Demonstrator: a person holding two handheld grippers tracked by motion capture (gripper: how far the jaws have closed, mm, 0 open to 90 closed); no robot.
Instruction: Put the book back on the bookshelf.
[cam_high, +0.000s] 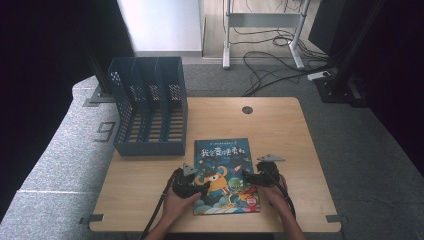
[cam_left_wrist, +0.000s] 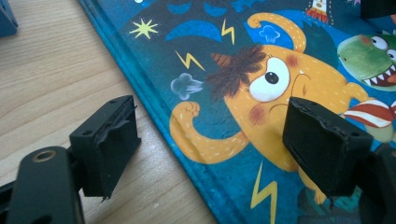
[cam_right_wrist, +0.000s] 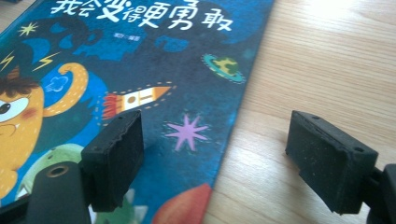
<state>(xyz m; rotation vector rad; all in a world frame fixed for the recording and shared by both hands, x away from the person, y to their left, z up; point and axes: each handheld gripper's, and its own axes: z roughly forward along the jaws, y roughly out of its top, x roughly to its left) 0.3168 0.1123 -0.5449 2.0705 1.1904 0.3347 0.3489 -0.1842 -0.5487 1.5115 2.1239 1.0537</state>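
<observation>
Left gripper (cam_left_wrist: 210, 149): jaws standing wide apart, nothing between them; one jaw over bare wood, the other over the cover, so the pair straddles the book's left edge. In the high view this gripper (cam_high: 196, 186) sits at the book's lower left, held by the person's left hand (cam_high: 176, 200), grey three-cornered plate on top, cable trailing toward the table's near edge.

Right gripper (cam_right_wrist: 212, 154): jaws likewise wide apart and empty; one over the cover, the other over bare wood, straddling the book's right edge. In the high view this gripper (cam_high: 250, 176) sits at the book's right side, held by the right hand (cam_high: 276, 196), grey plate on top.

Picture book (cam_high: 224, 175): lying flat, cover up, on the near half of the table between the two grippers. Blue cover, white Chinese title near the far edge, an orange horned monster (cam_left_wrist: 275, 93), a green toothed creature (cam_left_wrist: 371, 58), yellow lightning bolts, a rocket (cam_right_wrist: 133, 100), a ringed planet (cam_right_wrist: 224, 67), a purple star (cam_right_wrist: 187, 132).

Table (cam_high: 280, 125): light wood, cable hole near the far edge.

File rack (cam_high: 149, 107): dark blue plastic, perforated walls, several upright compartments, standing at the far left of the table, well apart from the book's far-left corner
</observation>
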